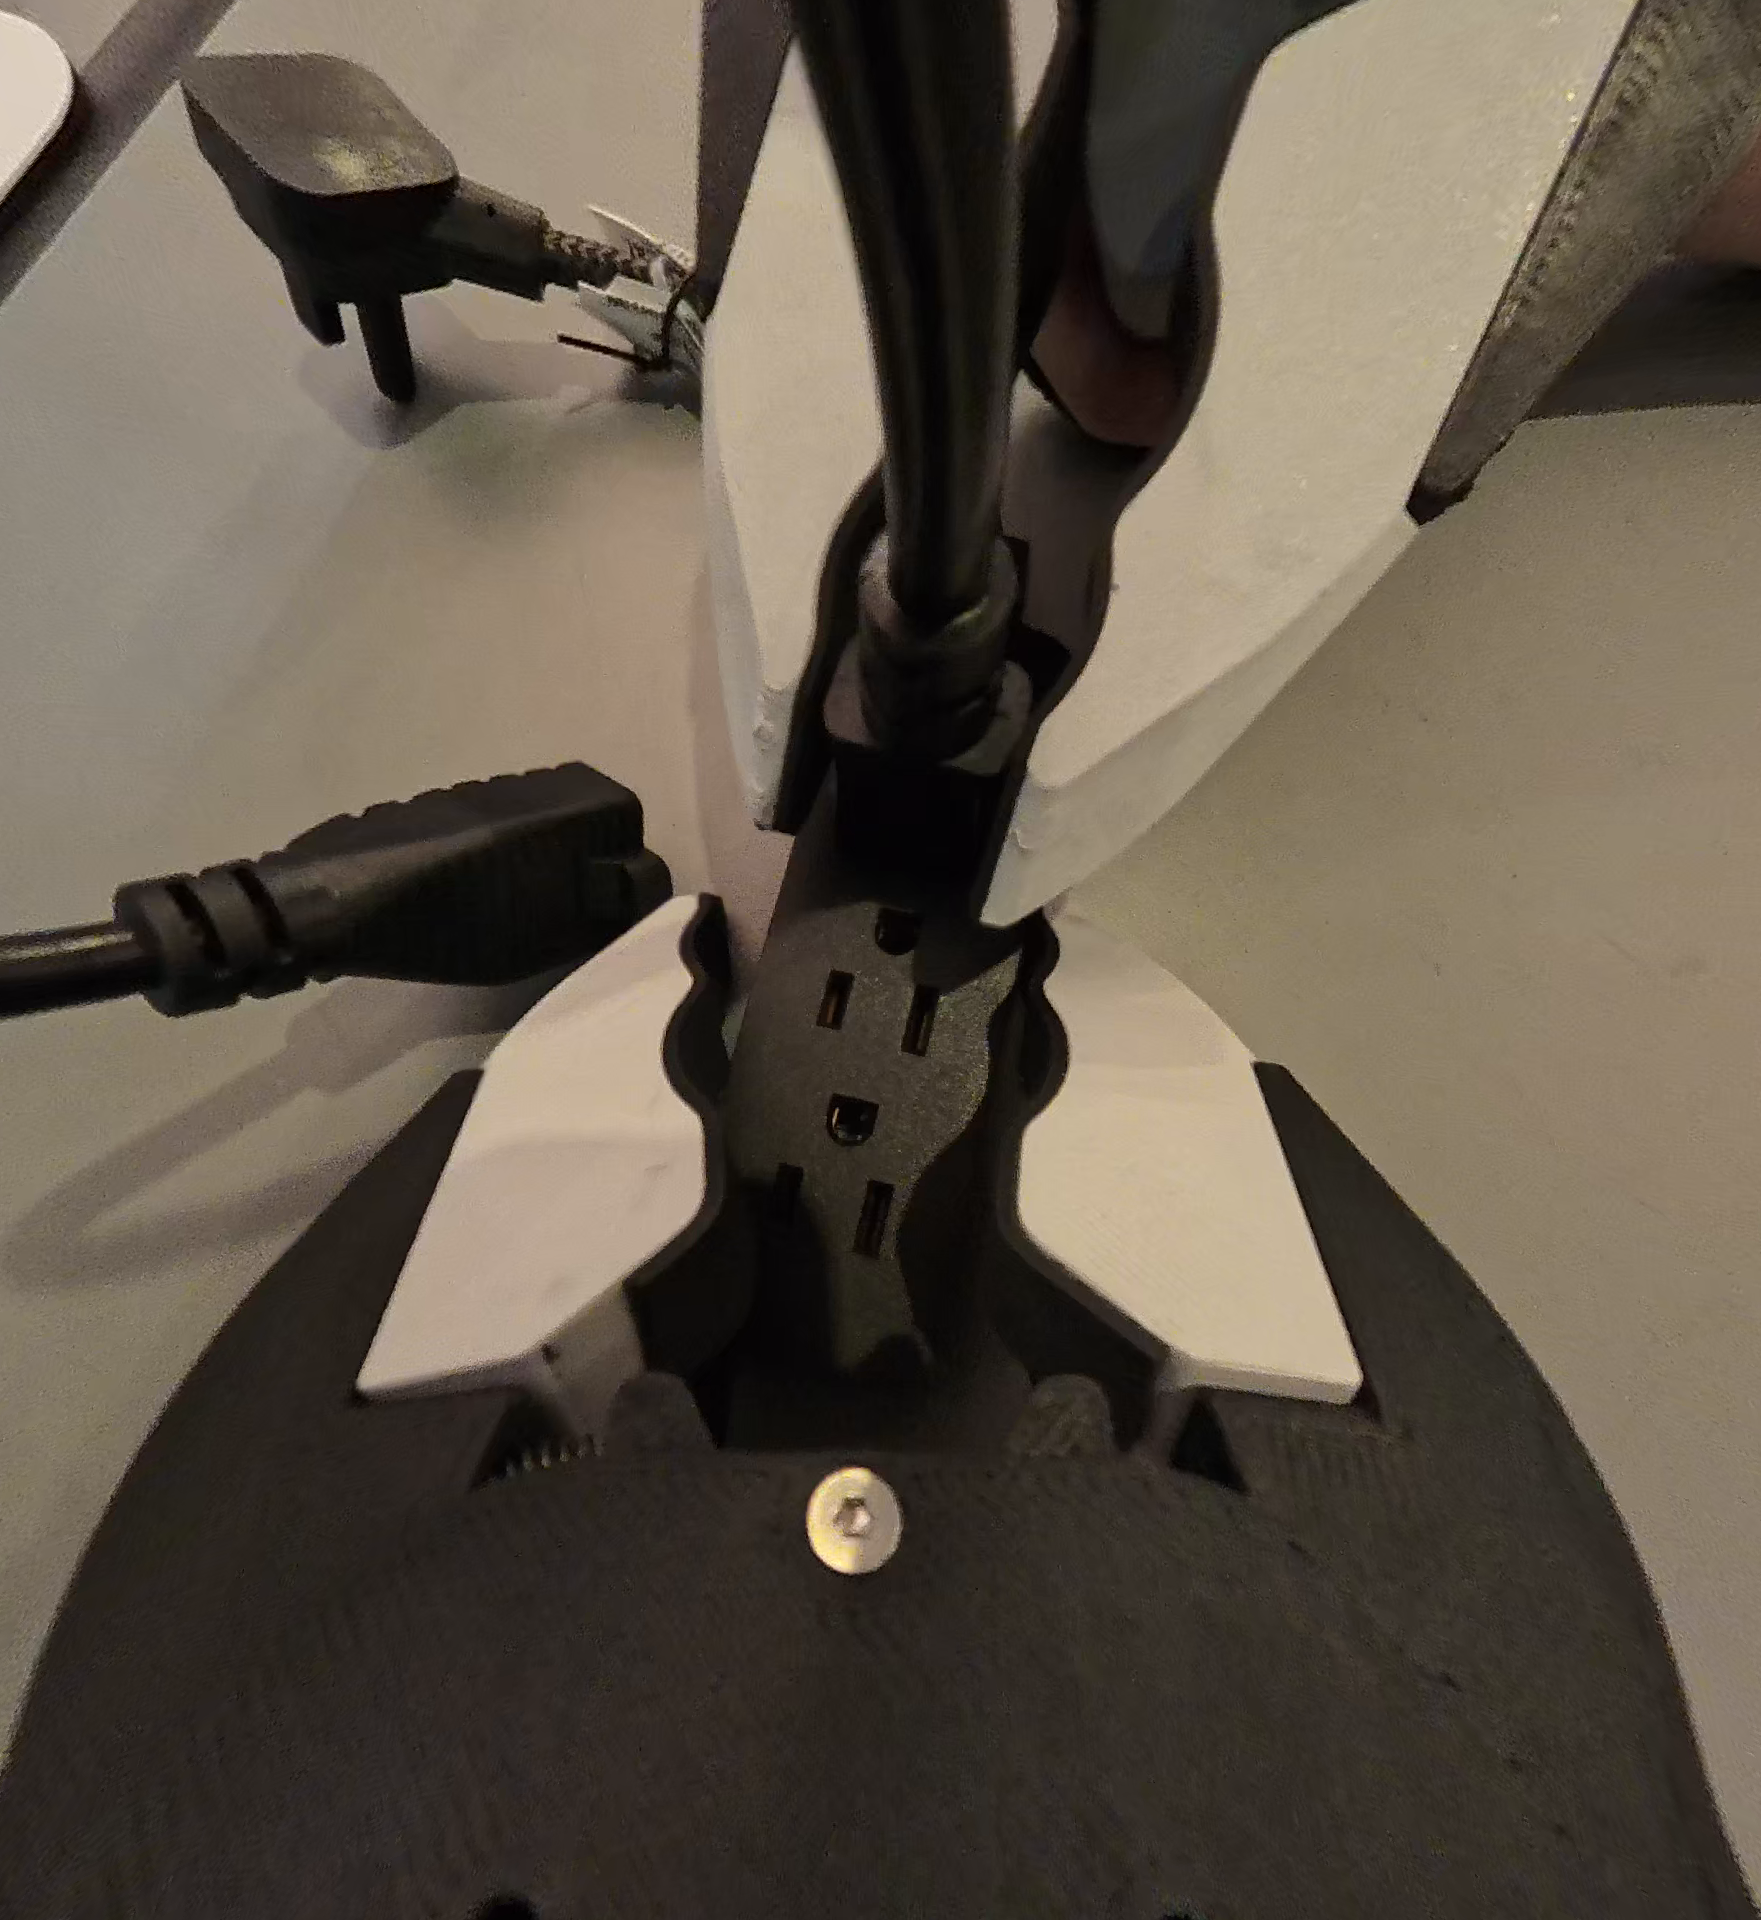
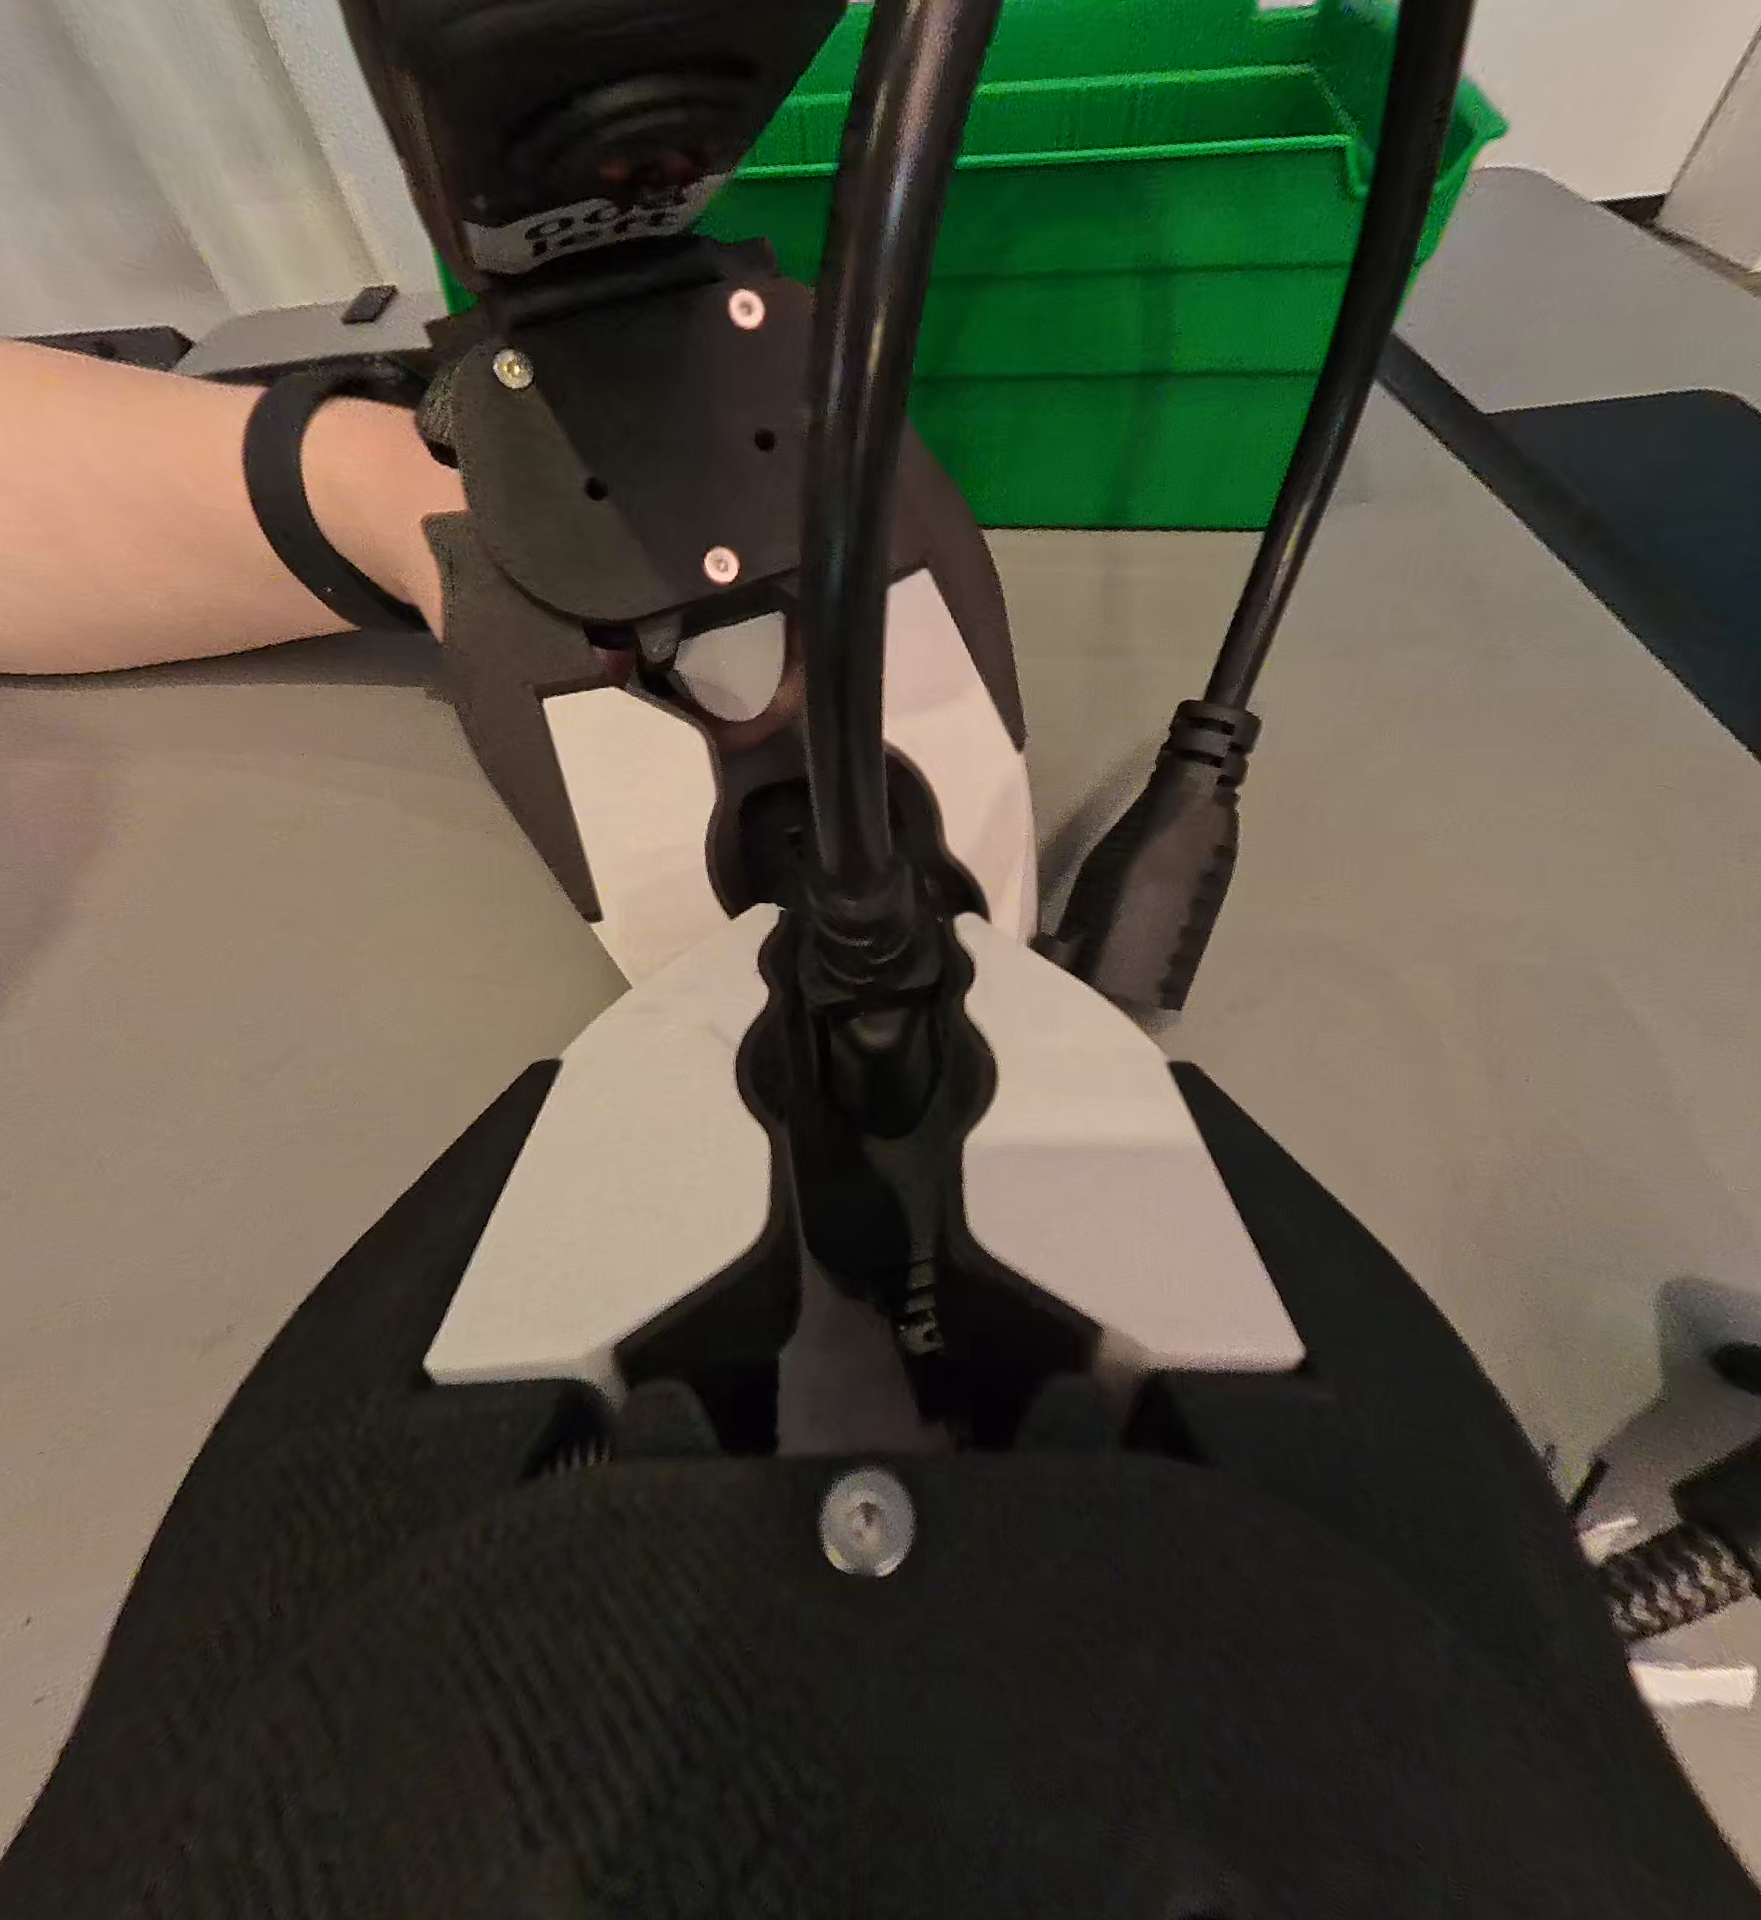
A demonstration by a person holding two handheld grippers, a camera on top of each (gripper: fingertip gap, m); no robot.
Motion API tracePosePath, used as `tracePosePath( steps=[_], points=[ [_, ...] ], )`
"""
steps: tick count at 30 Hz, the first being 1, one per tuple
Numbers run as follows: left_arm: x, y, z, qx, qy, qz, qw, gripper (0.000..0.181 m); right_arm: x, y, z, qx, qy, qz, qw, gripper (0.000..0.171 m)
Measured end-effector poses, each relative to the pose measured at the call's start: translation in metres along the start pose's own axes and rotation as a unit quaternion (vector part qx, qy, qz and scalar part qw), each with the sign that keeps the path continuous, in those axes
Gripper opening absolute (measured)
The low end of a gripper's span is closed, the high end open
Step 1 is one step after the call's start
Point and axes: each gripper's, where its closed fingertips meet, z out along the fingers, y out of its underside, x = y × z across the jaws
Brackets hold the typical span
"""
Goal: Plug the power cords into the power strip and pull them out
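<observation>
My left gripper (image 1: 871, 925) is shut on the black power strip (image 1: 855, 1060), its white fingers (image 1: 585, 1143) clamping both long sides; two empty sockets show between them. My right gripper (image 2: 865, 966) is shut on a black plug (image 2: 871, 1049) whose thick cord (image 2: 855, 416) rises upward. In the left wrist view the right gripper (image 1: 902, 831) holds that plug (image 1: 907, 810) down on the strip's far socket; the prongs are hidden. In the right wrist view the left gripper (image 2: 834, 831) faces mine, held by a person's hand (image 2: 128, 499).
A loose black cord connector (image 1: 460, 883) lies on the grey table left of the strip; it also shows in the right wrist view (image 2: 1156, 894). A black plug on a braided cord (image 1: 336, 166) lies farther off. A green bin (image 2: 1115, 312) stands at the table's back. My right fingertips sit around 4 cm from my left ones.
</observation>
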Motion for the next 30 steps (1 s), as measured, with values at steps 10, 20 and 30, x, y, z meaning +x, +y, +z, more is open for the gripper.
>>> tracePosePath(
  steps=[10, 20, 30],
  points=[
    [-0.002, -0.033, -0.051, 0.071, -0.010, -0.062, 0.995, 0.078, 0.024, -0.039, -0.043, 0.076, 0.179, -0.065, 0.979, 0.069],
    [0.002, -0.081, -0.135, 0.128, -0.214, -0.037, 0.968, 0.123, 0.028, -0.065, -0.151, 0.068, 0.508, -0.035, 0.858, 0.102],
    [0.034, -0.080, -0.177, 0.171, -0.390, -0.105, 0.898, 0.144, -0.025, -0.070, -0.176, 0.070, 0.577, 0.039, 0.813, 0.138]
  ],
)
